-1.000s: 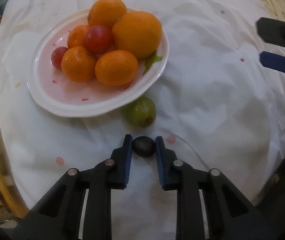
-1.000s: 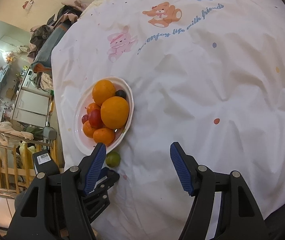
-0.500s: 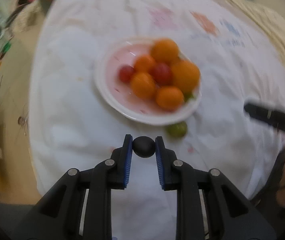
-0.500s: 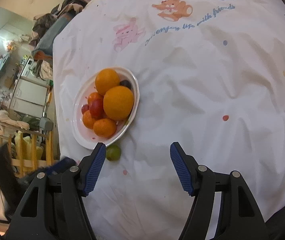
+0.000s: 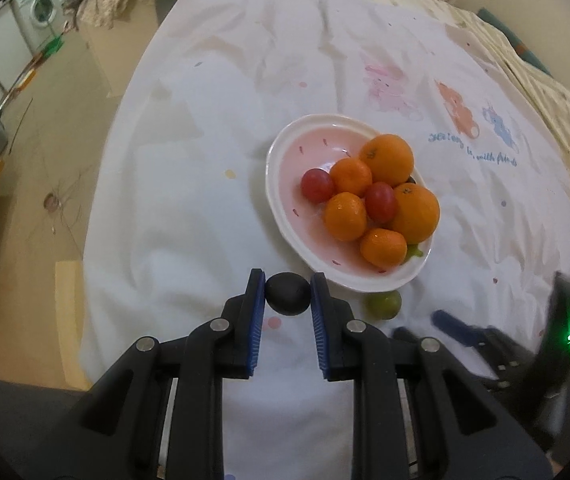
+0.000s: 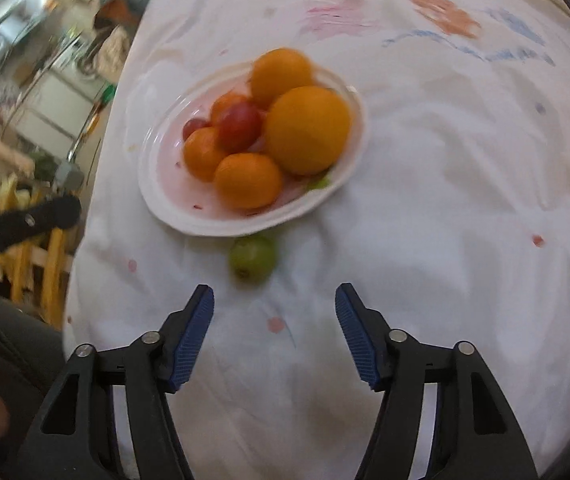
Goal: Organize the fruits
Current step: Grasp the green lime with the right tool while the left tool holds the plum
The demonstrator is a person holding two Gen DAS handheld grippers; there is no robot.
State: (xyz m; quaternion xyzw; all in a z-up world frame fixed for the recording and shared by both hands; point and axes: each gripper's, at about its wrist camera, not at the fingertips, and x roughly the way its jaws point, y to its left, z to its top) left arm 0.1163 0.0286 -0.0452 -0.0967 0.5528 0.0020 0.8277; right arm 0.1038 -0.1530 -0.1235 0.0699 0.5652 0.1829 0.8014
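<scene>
My left gripper [image 5: 287, 294] is shut on a small dark fruit [image 5: 287, 293] and holds it above the cloth, just short of the near rim of the pink-and-white plate [image 5: 285, 148]. The plate holds several oranges [image 5: 416, 207] and two red fruits [image 5: 380, 201]. A small green fruit [image 5: 383, 305] lies on the cloth against the plate's near edge. In the right wrist view my right gripper [image 6: 275, 330] is open and empty, with the green fruit [image 6: 252, 258] just beyond its fingertips and the plate [image 6: 157, 196] behind that.
The table carries a wrinkled white cloth [image 5: 189, 184] with cartoon animal prints [image 5: 455, 109]. Its left edge drops to the floor, with a washing machine [image 5: 39, 10] and clutter beyond. The right gripper's body [image 5: 485, 344] shows low right in the left wrist view.
My left gripper has lifted the dark fruit off the cloth and pulled up and back from the plate. My right gripper has moved down and in toward the green fruit.
</scene>
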